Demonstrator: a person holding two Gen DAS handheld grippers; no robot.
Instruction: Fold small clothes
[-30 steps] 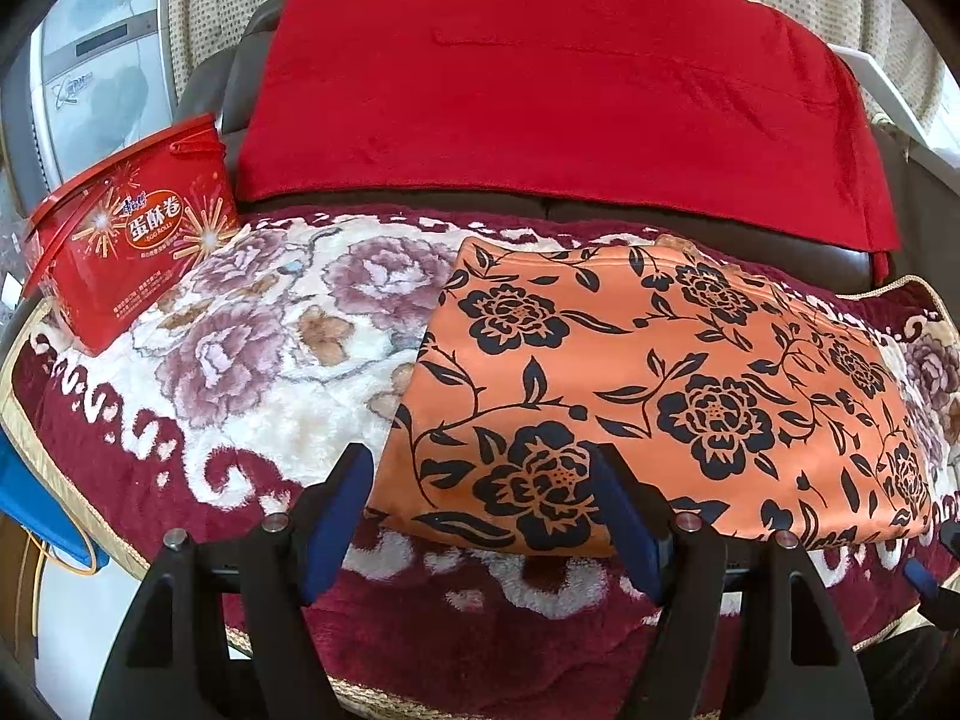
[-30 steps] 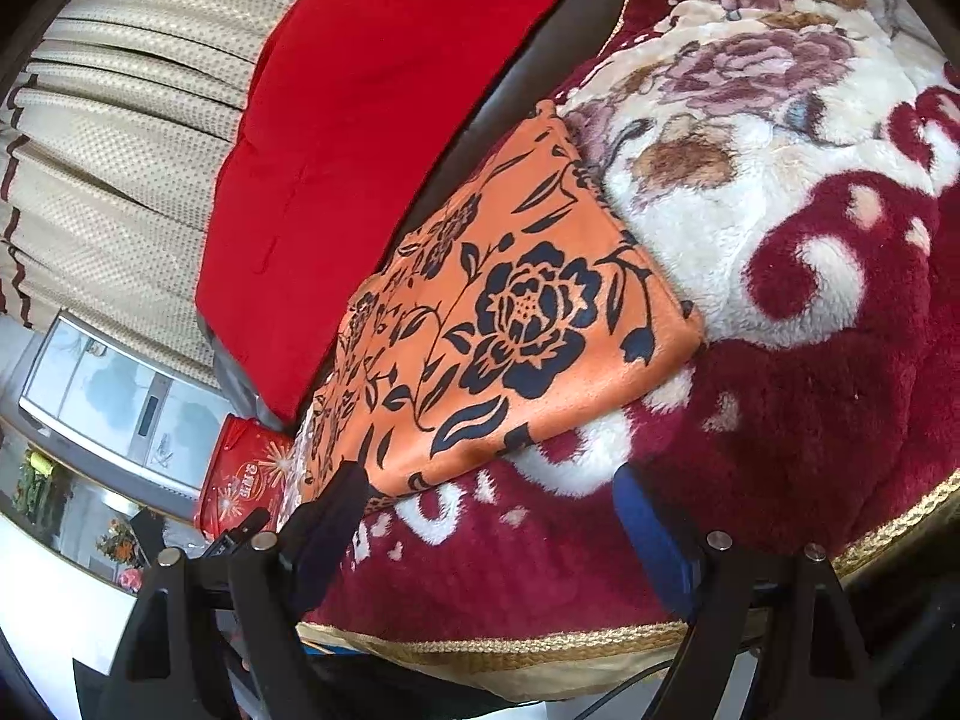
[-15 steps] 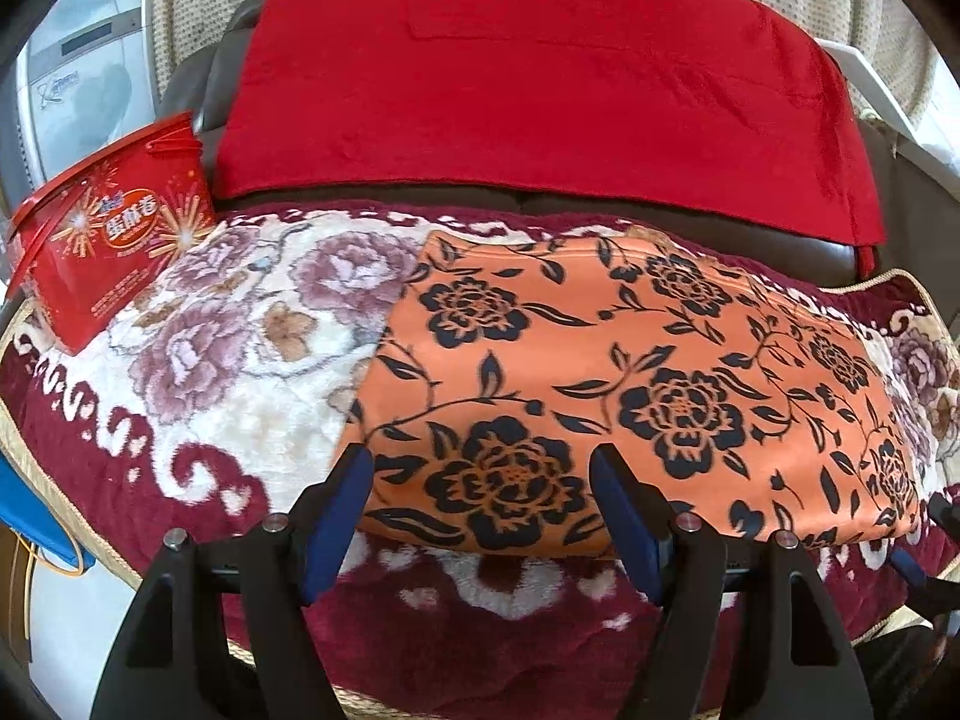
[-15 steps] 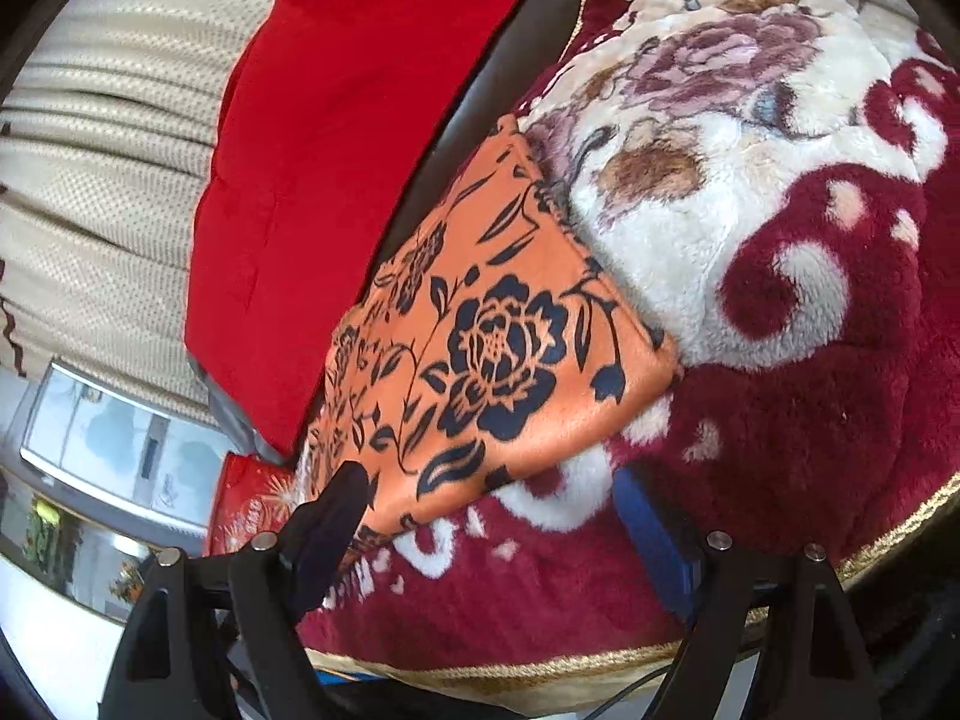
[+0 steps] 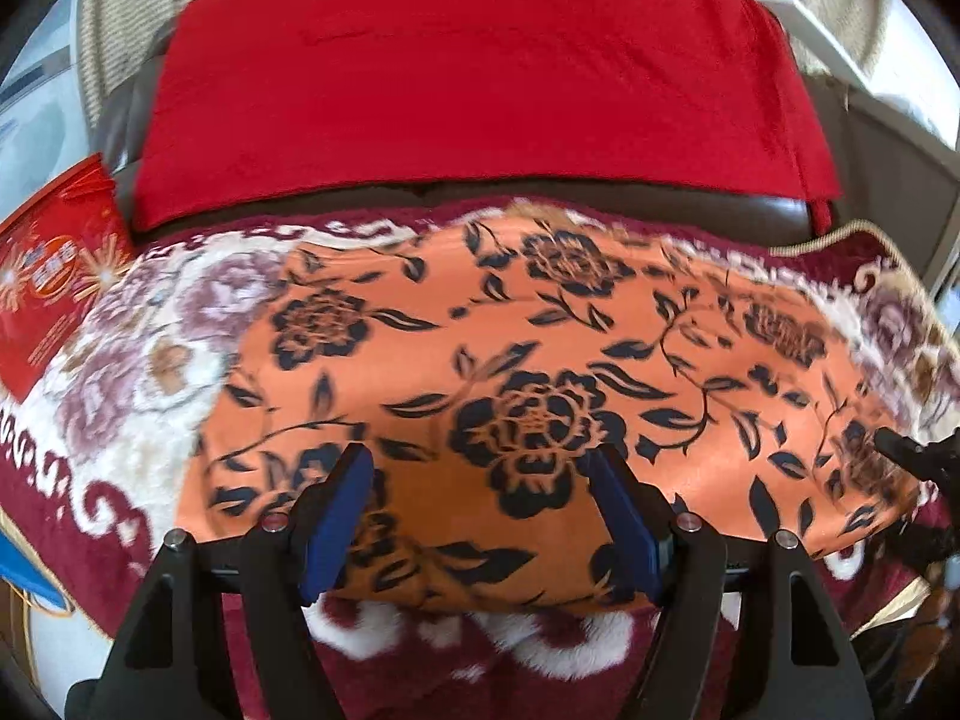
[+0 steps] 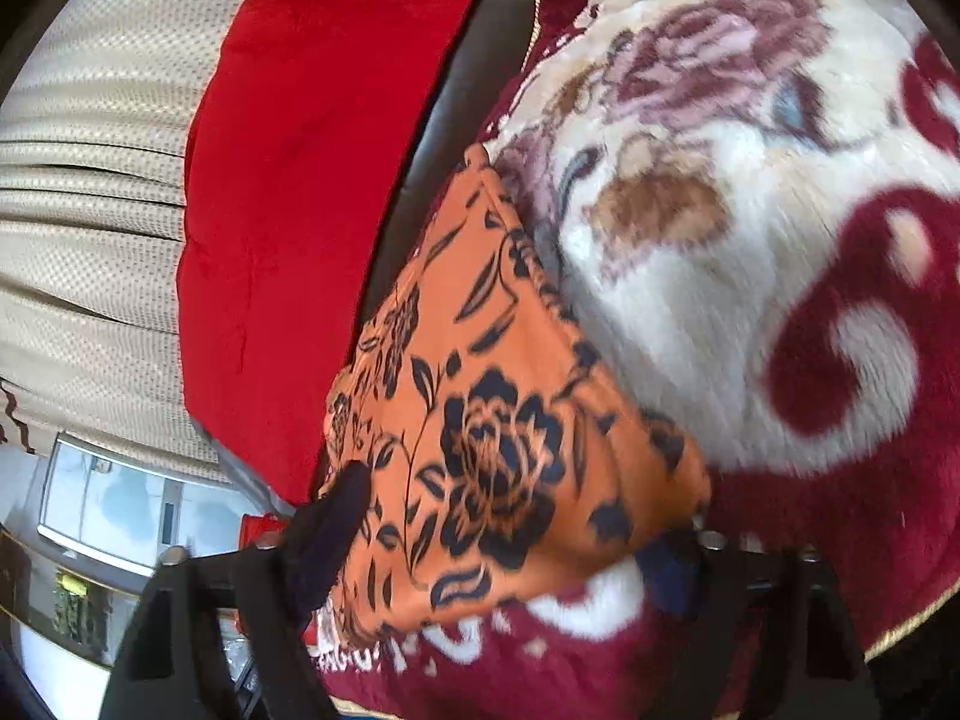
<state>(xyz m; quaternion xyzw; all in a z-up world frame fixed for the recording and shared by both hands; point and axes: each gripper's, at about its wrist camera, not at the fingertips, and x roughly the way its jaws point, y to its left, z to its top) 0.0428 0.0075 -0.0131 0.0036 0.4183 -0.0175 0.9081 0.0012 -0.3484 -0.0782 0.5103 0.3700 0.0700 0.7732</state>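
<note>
Now orange cloth [image 5: 540, 372] lies between both parted tools, left tool [image 5: 480, 516]; right tool [image 6: 504, 546] just closing

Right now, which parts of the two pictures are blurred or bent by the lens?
Left wrist view: the orange floral cloth and red box are smeared, the edges curve. Right wrist view: the plush blanket is streaked with blur; the curtain bows strongly.

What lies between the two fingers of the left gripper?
In the left wrist view, the near edge of the orange cloth lies between the open left gripper's fingers, on the floral blanket.
</note>
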